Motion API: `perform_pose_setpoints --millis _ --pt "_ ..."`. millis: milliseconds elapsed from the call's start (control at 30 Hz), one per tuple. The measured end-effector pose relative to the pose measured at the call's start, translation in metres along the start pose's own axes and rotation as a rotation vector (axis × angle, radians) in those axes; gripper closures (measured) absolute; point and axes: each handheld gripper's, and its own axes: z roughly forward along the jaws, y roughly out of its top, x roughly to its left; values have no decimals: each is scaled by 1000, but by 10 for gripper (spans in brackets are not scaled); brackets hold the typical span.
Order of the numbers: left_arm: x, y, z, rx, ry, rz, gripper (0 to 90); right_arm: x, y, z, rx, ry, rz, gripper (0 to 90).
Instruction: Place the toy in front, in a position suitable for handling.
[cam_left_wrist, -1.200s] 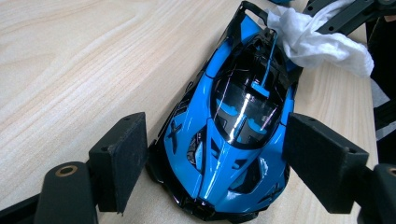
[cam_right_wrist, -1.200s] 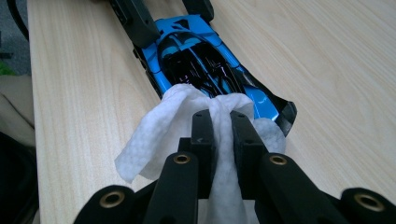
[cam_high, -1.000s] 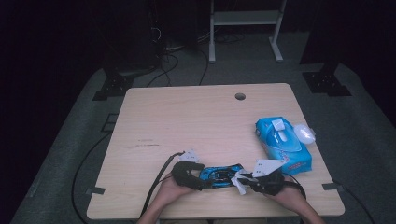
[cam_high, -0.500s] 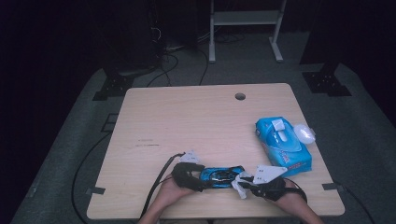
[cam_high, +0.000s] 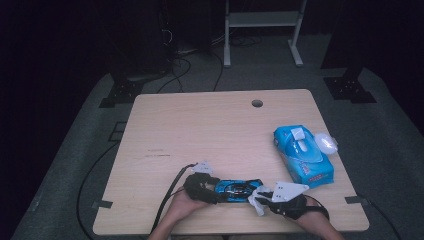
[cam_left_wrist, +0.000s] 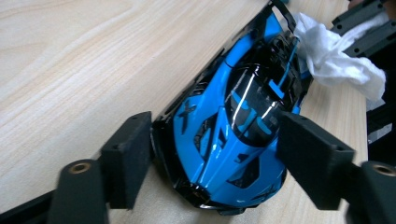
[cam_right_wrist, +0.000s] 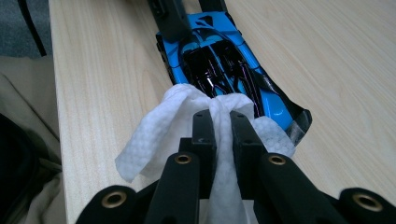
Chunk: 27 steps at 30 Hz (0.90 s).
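A blue and black toy car (cam_high: 235, 189) lies near the table's front edge. My left gripper (cam_high: 215, 192) has its two pads against the car's flanks (cam_left_wrist: 229, 135). Its jaws have just been closing, and the car sits between them (cam_left_wrist: 215, 149). My right gripper (cam_high: 262, 197) is shut on a crumpled white wipe (cam_right_wrist: 154, 135), pinched between its jaws (cam_right_wrist: 222, 126). The wipe (cam_left_wrist: 336, 60) rests against the end of the car (cam_right_wrist: 219, 51) farthest from the left gripper.
A blue pack of wipes (cam_high: 302, 155) with its white lid (cam_high: 327, 142) flipped open lies at the right of the wooden table (cam_high: 200, 130). A round hole (cam_high: 257, 103) sits near the far edge. A white stand (cam_high: 260, 20) and cables are beyond the table.
The right gripper with the wipe has shifted slightly toward the near edge of the table. The left hand and the car have stayed in place.
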Motion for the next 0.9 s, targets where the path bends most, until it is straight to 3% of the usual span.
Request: perform_pose_setpoints --millis 233,400,600,800,900 --pt "5 -2 2 -3 -43 -65 320 6 -2 -1 -10 -13 -12 822" --pt "1 -1 5 5 -43 -55 295 9 -3 -2 -12 -16 -27 824" --pt "2 -2 2 -1 -56 -43 326 10 -4 -3 -14 -22 -30 824" --pt "1 -3 0 -17 -74 -21 387 12 -6 -5 -14 -26 -16 824" --pt "1 -4 -3 -51 -105 -4 461 12 -9 -7 -11 -14 -10 825"
